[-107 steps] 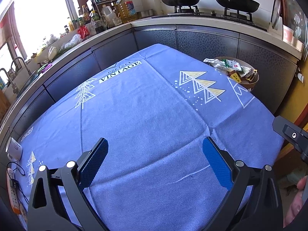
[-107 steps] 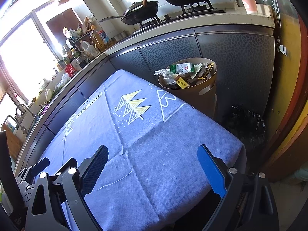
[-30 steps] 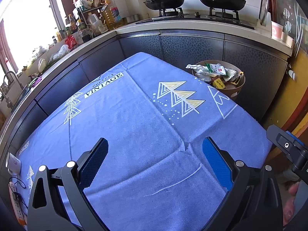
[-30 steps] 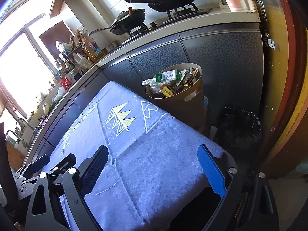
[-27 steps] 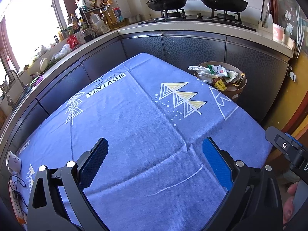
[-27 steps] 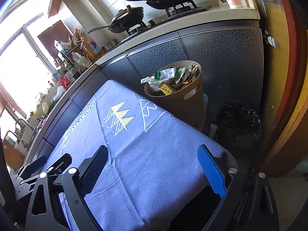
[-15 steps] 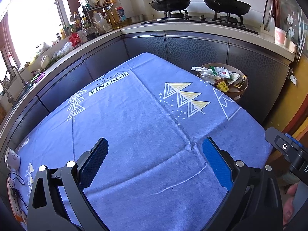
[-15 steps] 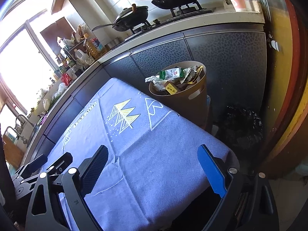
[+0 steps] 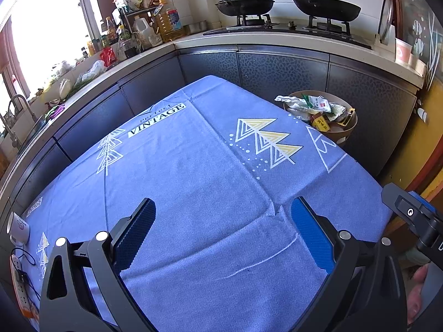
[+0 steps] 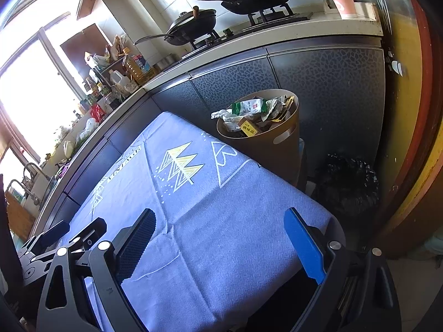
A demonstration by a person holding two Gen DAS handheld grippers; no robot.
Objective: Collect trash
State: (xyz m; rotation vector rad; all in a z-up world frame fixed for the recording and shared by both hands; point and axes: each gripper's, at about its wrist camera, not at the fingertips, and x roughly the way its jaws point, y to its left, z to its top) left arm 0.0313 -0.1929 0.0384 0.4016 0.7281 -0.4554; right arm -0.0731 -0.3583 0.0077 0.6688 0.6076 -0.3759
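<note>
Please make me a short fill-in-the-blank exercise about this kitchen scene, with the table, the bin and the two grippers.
1. The trash bin beside the table is ____ of wrappers.
2. The tablecloth is ____ in colour.
3. Both the left hand-held gripper and the right hand-held gripper are ____, holding nothing.
4. The word printed on the tablecloth is ____.

Missing words: full; blue; open; VINTAGE

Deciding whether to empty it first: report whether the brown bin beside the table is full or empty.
Full. The bin is heaped with wrappers and packets up to its rim, some poking above it; the left wrist view shows the same pile.
</note>
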